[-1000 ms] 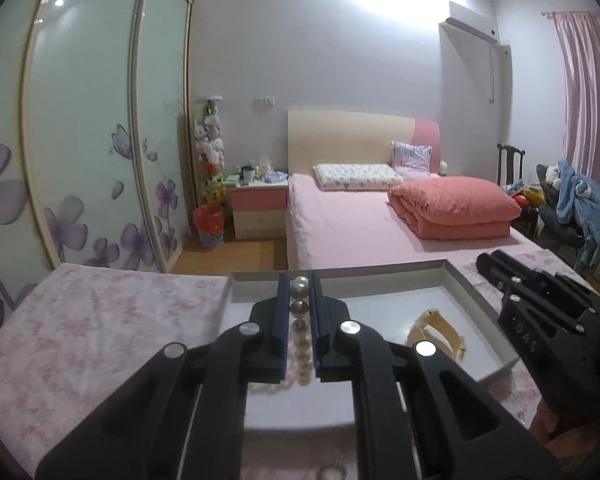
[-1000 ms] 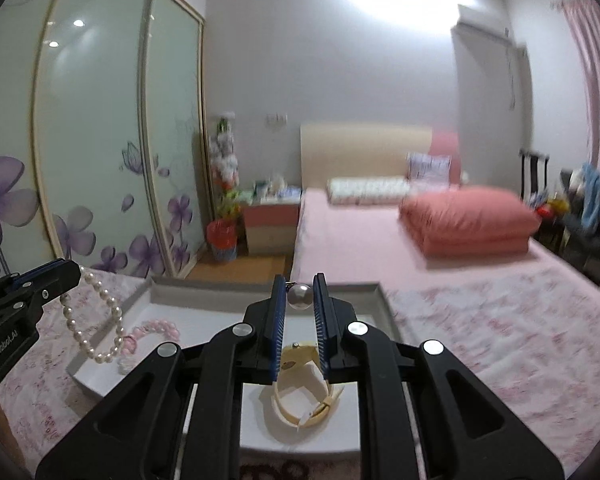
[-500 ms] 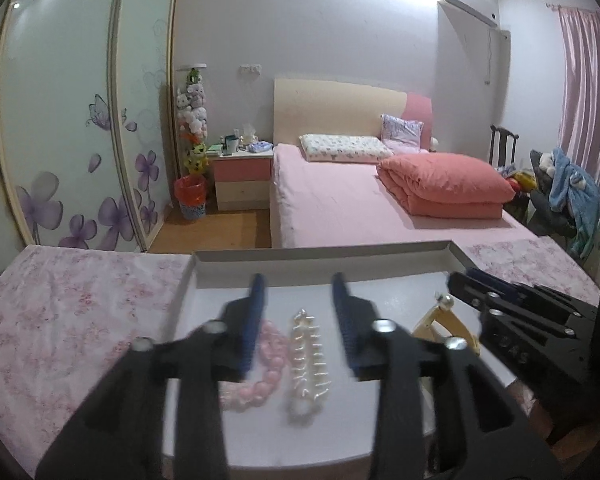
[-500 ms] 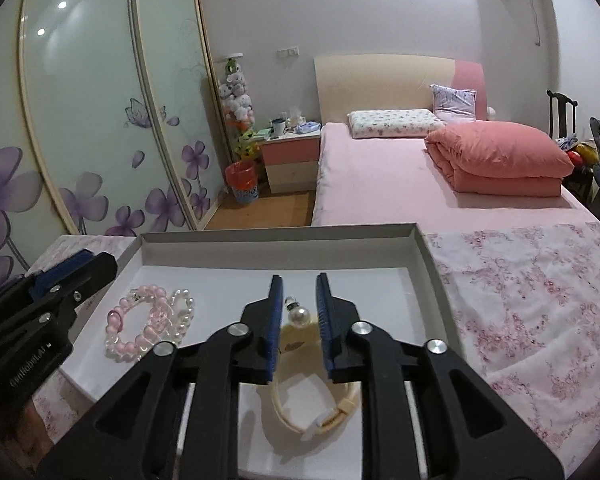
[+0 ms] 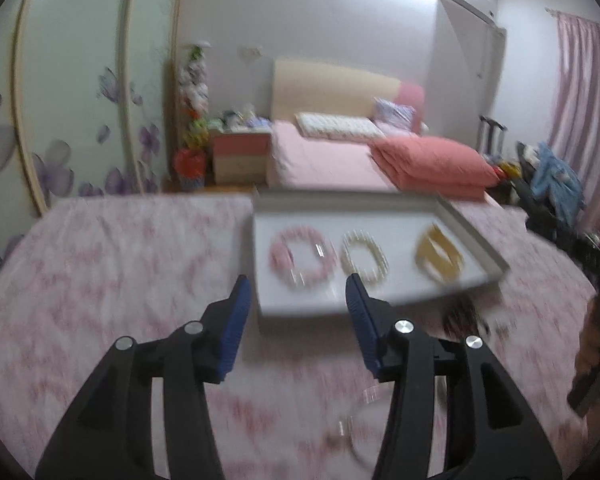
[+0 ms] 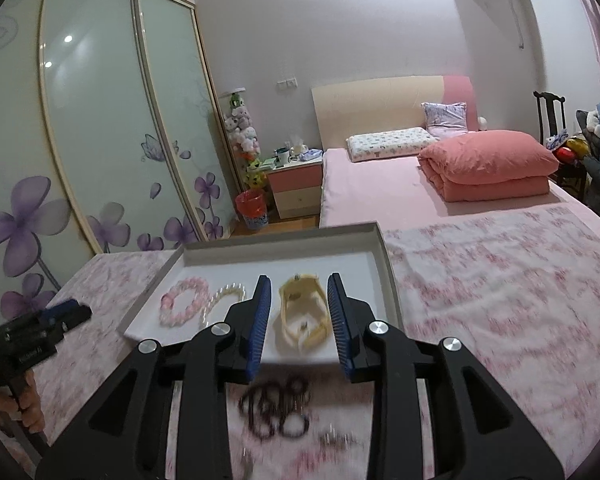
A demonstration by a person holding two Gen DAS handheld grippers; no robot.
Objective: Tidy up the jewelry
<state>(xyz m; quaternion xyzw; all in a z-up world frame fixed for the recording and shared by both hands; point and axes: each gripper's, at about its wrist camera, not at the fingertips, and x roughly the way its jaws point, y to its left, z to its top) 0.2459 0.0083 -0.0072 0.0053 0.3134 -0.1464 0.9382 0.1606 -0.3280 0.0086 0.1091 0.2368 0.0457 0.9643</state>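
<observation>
A shallow white tray (image 5: 476, 236) (image 6: 384, 252) lies on the floral cloth. In it lie a pink bead bracelet (image 5: 302, 258) (image 6: 182, 304), a white pearl bracelet (image 5: 364, 256) (image 6: 222, 300) and a cream yellow bangle (image 5: 438, 254) (image 6: 302, 314), side by side. My left gripper (image 5: 298, 312) is open and empty, low over the cloth in front of the tray's near left corner. My right gripper (image 6: 298, 320) is open and empty, its jaws standing either side of the bangle. A dark bead bracelet (image 6: 278, 404) (image 5: 464, 314) lies on the cloth in front of the tray.
The floral tablecloth (image 6: 500, 300) spreads right and left of the tray. A clear thin ring (image 5: 364, 420) lies on the cloth near the left gripper. My left gripper also shows in the right wrist view (image 6: 66, 312). A bed (image 6: 380, 188) stands behind the table.
Both grippers opened and let go: the pearl bracelet and the pearl earring were dropped in the tray. Both grippers have pulled back toward me, the left one also to the left.
</observation>
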